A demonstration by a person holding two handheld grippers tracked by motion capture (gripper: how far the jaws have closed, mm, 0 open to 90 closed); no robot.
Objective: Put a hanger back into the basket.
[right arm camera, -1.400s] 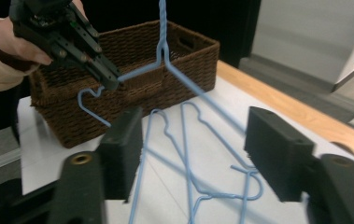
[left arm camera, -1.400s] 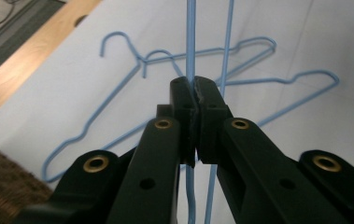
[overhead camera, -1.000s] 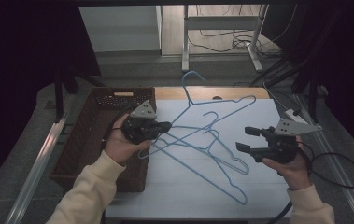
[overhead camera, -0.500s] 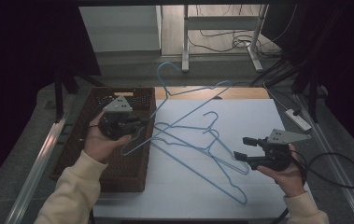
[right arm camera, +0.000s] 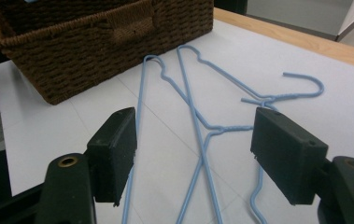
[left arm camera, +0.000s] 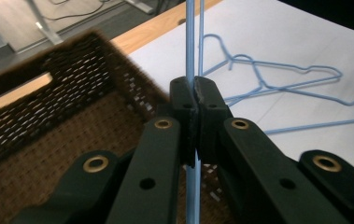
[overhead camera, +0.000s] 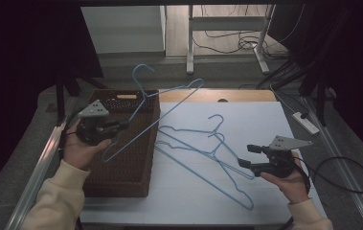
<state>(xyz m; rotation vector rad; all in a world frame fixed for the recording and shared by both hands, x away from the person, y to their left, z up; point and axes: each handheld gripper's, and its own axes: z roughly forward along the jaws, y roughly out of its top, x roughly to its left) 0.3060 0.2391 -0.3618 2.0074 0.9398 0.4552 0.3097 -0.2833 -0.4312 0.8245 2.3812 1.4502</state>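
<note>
Your left gripper (overhead camera: 121, 125) is clamped on the wire of a blue wire hanger (overhead camera: 162, 103), which you hold in the air above the brown wicker basket (overhead camera: 121, 177) at the left side of the white table (overhead camera: 265, 120). In the left gripper view the two black pads are pressed together with the thin blue wire (left arm camera: 191, 46) pinched between them, running straight up past the tips and down below them. Seen from the high view, the held hanger tilts up and away from your hand, its hook (overhead camera: 141, 72) raised past the far rim of the basket and its far shoulder reaching over the wooden edge of the table.

Your right gripper (overhead camera: 247, 155) has its jaws wide apart and holds nothing. It sits low at the right of the table, just beside two more blue hangers (overhead camera: 203, 148) that lie flat and overlapping on the white surface. In the right gripper view those hangers (right arm camera: 198, 126) lie in the gap between the open pads, farther out on the table, with the basket (right arm camera: 95, 42) beyond them at the upper left.
</note>
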